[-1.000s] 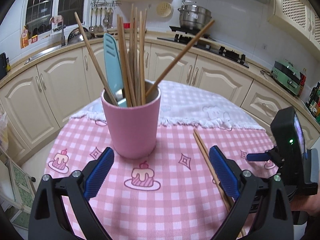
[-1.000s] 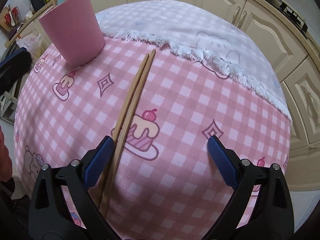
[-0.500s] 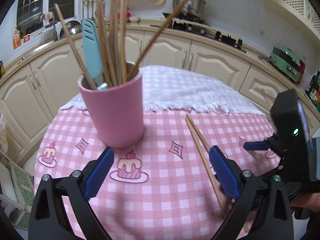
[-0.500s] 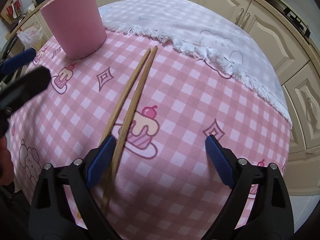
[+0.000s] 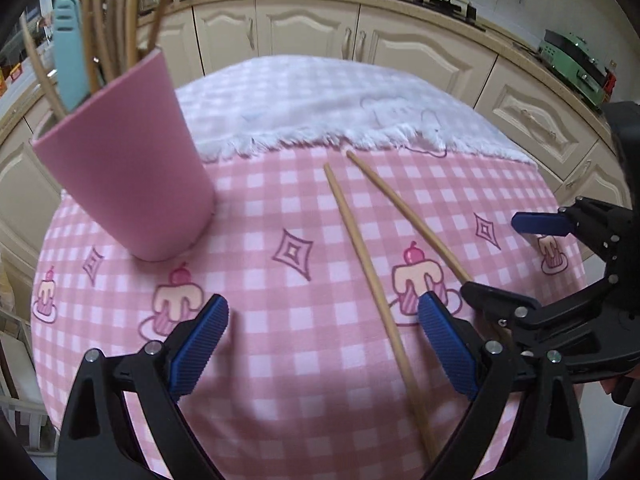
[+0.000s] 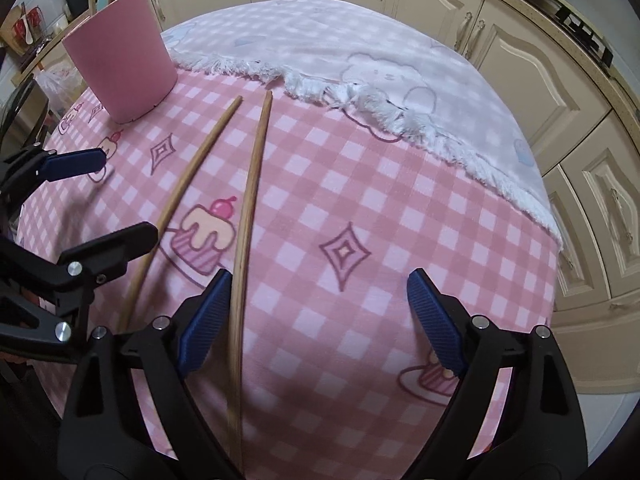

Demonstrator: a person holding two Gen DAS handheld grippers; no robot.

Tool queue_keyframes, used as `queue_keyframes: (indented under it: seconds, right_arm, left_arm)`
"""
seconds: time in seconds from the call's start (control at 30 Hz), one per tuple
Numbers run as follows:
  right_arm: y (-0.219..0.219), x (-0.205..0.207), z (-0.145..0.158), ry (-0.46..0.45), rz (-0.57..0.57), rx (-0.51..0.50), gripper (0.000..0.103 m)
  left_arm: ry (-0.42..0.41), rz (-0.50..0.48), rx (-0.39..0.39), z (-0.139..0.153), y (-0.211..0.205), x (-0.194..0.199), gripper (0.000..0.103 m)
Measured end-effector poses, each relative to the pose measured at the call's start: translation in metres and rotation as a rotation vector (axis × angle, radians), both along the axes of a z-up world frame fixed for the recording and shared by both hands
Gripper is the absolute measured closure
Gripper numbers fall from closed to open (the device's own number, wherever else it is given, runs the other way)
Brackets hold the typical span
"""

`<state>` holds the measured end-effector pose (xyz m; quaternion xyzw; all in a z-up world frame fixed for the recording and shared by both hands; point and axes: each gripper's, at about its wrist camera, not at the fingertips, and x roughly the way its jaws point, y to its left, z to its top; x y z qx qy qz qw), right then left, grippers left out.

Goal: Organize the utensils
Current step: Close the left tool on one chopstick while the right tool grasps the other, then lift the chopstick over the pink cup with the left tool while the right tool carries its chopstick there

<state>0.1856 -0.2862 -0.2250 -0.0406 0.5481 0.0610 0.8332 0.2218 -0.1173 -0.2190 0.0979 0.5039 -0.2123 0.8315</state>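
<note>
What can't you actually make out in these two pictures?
- Inside of the pink cup: both views look at its side, so its wall hides the utensils' lower ends.
- Tops of the utensils: cut off by the upper edge in both views.
- Near ends of the two chopsticks: hidden under the right tongs and left tongs.
- The person: only dark slivers at the edges.

Left wrist view: close above the pink checked tablecloth, tilted steeply down, facing kitchen cabinets at 12 o'clock. Right wrist view: equally near, steeply down, set to the right of the first. Shared by both: pink cup at 10 to 11 o'clock, two loose chopsticks, white fringed cloth. Each view catches the other gripper: right gripper at 3 o'clock, left gripper at 9 o'clock.
</note>
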Motion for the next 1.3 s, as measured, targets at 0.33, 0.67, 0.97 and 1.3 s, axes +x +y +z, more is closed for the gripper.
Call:
queue_keyframes:
  seconds: [0.33,0.67,0.97,1.3]
  right_arm:
    - [-0.013,0.008,0.001,0.008,-0.009,0.01,0.017]
    - [0.01,0.041,0.006,-0.028,0.0,0.02,0.08]
    - [-0.004,0.027,0.024,-0.087,-0.015,0.234,0.097]
    - [-0.032,-0.008,0.081,-0.328,-0.084,0.457,0.097]
  left_arm:
    - [0.016,-0.064,0.067,-0.006,-0.021,0.008,0.048]
    - [0.047,-0.149,0.068,-0.002,-0.033,0.03,0.095]
    - [0.0,-0.129,-0.039,0.014,-0.004,0.011,0.098]
    - [-0.203,-0.153,-0.174,0.057,0.034,-0.031,0.098]
